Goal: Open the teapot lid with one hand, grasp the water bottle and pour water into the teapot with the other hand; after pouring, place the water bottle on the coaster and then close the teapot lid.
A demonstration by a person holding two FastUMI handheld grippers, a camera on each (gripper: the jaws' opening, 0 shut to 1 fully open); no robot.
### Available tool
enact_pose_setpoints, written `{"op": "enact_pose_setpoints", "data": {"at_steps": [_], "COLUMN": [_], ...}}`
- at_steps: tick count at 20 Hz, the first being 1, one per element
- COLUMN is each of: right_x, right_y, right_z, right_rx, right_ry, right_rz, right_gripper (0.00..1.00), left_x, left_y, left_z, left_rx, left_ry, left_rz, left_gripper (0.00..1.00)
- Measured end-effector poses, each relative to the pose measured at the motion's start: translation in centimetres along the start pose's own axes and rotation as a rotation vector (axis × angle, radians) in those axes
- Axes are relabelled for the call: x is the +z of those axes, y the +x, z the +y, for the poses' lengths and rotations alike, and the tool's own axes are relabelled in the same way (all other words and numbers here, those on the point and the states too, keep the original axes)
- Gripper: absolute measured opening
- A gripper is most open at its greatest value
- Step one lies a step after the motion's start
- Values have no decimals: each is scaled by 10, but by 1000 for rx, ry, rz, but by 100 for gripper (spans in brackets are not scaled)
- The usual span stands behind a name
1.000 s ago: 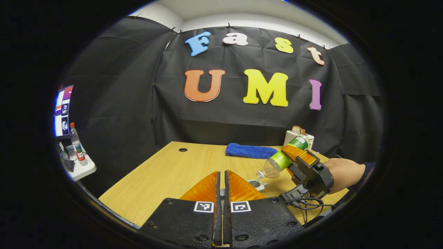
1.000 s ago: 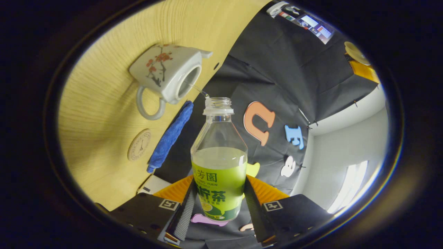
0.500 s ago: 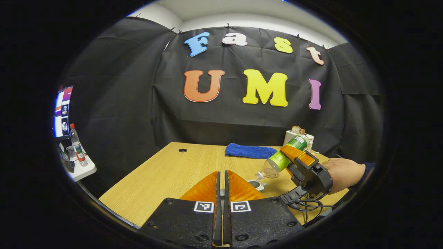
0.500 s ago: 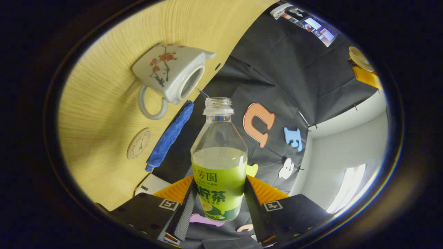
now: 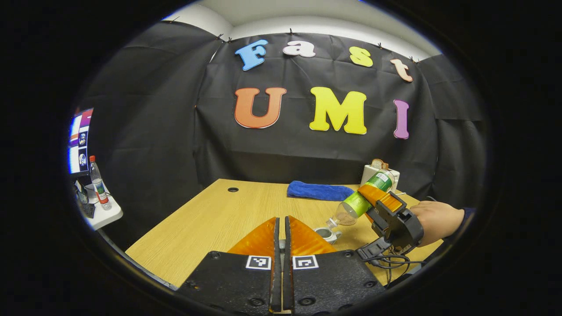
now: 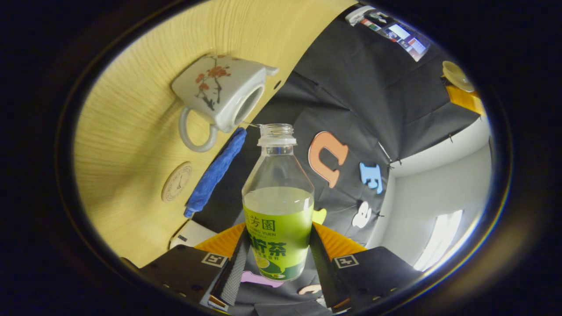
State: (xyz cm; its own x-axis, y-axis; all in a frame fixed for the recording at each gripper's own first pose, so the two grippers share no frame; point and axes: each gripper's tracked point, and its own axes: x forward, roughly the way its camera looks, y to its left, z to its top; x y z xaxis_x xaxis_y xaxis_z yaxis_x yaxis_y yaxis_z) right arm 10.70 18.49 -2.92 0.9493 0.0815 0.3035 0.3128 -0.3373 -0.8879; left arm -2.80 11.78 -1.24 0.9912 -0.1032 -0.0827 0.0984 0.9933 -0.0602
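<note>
Left gripper (image 5: pixel 281 228), left of the teapot (image 6: pixel 219 94), holds its fingers together, on the lid we judge, while our right gripper (image 6: pixel 276 250) clamps the bottle (image 6: pixel 277 206) tilted above the teapot's mouth, pouring; next, the coaster (image 6: pixel 176 182) beside the teapot.

Wooden table (image 5: pixel 210 219): teapot (image 6: pixel 219 92), coaster (image 6: pixel 176 182), cloth (image 5: pixel 318 191).
</note>
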Motion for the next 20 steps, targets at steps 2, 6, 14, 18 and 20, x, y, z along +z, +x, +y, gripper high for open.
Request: {"op": "enact_pose_setpoints", "data": {"at_steps": [2, 6, 14, 18, 20], "right_x": [-1, -5, -5, -3, 1], "right_y": [0, 1, 0, 0, -5], "right_z": [0, 0, 0, -1, -4], "right_rx": [-1, -5, -7, -13, -42], "right_ry": [-3, -5, -8, -21, -45], "right_rz": [-1, -6, -9, -16, -27], "right_gripper": [74, 72, 74, 74, 72], "left_x": [-1, -3, -5, -6, -6], "left_y": [0, 1, 3, 3, 3], "left_z": [2, 3, 1, 3, 5], "left_rx": [5, 8, 3, 9, 15], "left_ry": [-3, -8, 3, 5, 9], "left_rz": [5, 11, 18, 21, 23], "left_gripper": [4, 4, 4, 4, 4]}}
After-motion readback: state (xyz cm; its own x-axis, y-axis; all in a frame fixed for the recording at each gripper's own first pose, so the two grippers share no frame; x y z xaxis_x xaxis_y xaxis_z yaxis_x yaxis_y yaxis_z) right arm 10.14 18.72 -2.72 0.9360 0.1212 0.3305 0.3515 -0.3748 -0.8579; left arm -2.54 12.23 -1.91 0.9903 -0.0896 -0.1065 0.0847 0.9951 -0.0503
